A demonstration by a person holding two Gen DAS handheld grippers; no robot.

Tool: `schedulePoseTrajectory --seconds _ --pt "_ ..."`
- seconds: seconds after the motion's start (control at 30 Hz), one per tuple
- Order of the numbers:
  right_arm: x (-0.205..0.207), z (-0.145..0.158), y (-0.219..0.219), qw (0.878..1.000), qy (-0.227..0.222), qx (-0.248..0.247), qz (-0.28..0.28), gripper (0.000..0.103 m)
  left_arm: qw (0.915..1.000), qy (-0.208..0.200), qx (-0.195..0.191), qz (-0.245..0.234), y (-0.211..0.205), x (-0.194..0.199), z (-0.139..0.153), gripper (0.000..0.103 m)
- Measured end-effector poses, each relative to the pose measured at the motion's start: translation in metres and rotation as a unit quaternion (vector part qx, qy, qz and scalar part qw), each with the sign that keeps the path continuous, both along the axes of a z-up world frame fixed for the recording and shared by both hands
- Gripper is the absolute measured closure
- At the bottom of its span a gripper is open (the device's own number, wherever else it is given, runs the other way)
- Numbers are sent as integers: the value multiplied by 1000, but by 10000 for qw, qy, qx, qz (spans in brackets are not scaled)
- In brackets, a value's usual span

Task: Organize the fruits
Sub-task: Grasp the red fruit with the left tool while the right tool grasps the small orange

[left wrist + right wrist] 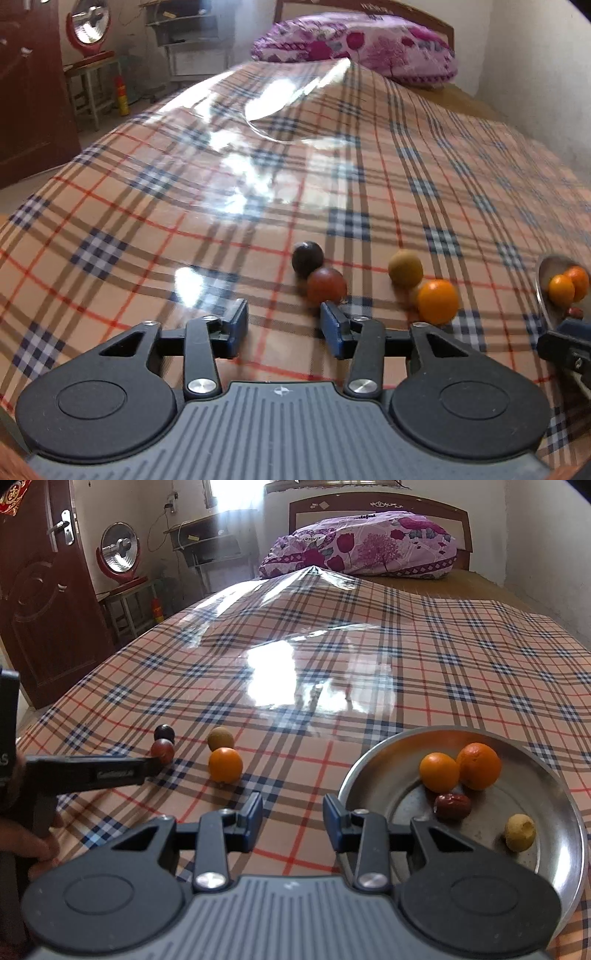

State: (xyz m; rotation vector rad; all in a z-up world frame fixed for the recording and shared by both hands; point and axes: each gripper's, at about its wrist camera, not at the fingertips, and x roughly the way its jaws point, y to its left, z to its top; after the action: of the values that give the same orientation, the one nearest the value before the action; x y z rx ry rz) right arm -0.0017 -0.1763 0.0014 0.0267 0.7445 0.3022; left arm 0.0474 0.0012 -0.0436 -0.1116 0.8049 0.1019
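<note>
Loose fruit lies on the plaid cloth: a dark round fruit point(307, 258) point(164, 732), a reddish-brown one point(326, 285) point(162, 750), a tan one point(405, 268) point(220, 739) and an orange point(438, 301) point(225, 765). My left gripper point(284, 330) is open and empty, its right finger just short of the reddish-brown fruit; it also shows in the right wrist view point(147, 766). My right gripper point(293, 821) is open and empty at the left rim of a steel plate point(373, 764) holding two oranges point(439, 772) point(478, 766), a red date point(453, 806) and a pale yellow fruit point(520, 832).
The cloth, under clear plastic, covers a bed with a purple floral pillow point(362, 546) at the far end. A brown door point(40, 602), a red heater point(120, 554) on a stool and shelves stand to the left. The plate's edge point(543, 280) shows at right in the left wrist view.
</note>
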Motion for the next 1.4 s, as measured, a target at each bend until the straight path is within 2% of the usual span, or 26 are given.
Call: schedulePoseTrajectory --seconds 0.1,0.17,0.23,0.27,0.33,0.47,0.53,0.67,0.87,0.97,1.07,1.2,1.3,1.4 --pt "-1 1 1 10000 -24 10 -1 66 9996 -200 -103 -173 -4 1 7 27" --pt "0 1 2 10000 -20 5 10 66 9992 -243 -42 -327 -12 8 7 26" --pt "0 1 4 10000 -15 -12 38 66 9991 -121 -26 -395 -20 18 2 34" --pt "0 1 4 10000 -10 -24 54 66 9990 -79 -19 -441 -23 22 0 31" --pt "0 0 5 10000 -3 -49 71 66 9986 -33 31 -523 -26 29 -4 35" --pt "2 -1 3 10000 12 -67 54 66 9984 -118 38 -555 -32 23 -5 55" --pt "2 -3 2 10000 26 -63 28 66 9978 -141 51 -647 -33 18 -3 60" --pt "3 -4 -1 10000 24 -44 -17 66 9961 -191 -20 -859 -29 11 -3 78" --pt "1 -4 0 10000 18 -32 -27 66 9955 -109 -85 -934 -23 21 -10 76" --pt "1 -4 1 10000 18 -53 -7 66 9945 -42 -90 -1039 -27 26 -10 62" --pt "1 -4 1 10000 24 -61 -7 66 9942 -62 -137 -1061 -32 33 -8 58" --pt "1 -6 2 10000 42 -86 25 66 9945 22 -67 -1044 -38 44 -10 63" --pt "2 -6 0 9999 63 -76 20 66 9951 28 -24 -992 -36 43 -12 79" --pt "2 -5 1 10000 39 -77 10 66 9955 9 -38 -948 -31 37 -11 78"
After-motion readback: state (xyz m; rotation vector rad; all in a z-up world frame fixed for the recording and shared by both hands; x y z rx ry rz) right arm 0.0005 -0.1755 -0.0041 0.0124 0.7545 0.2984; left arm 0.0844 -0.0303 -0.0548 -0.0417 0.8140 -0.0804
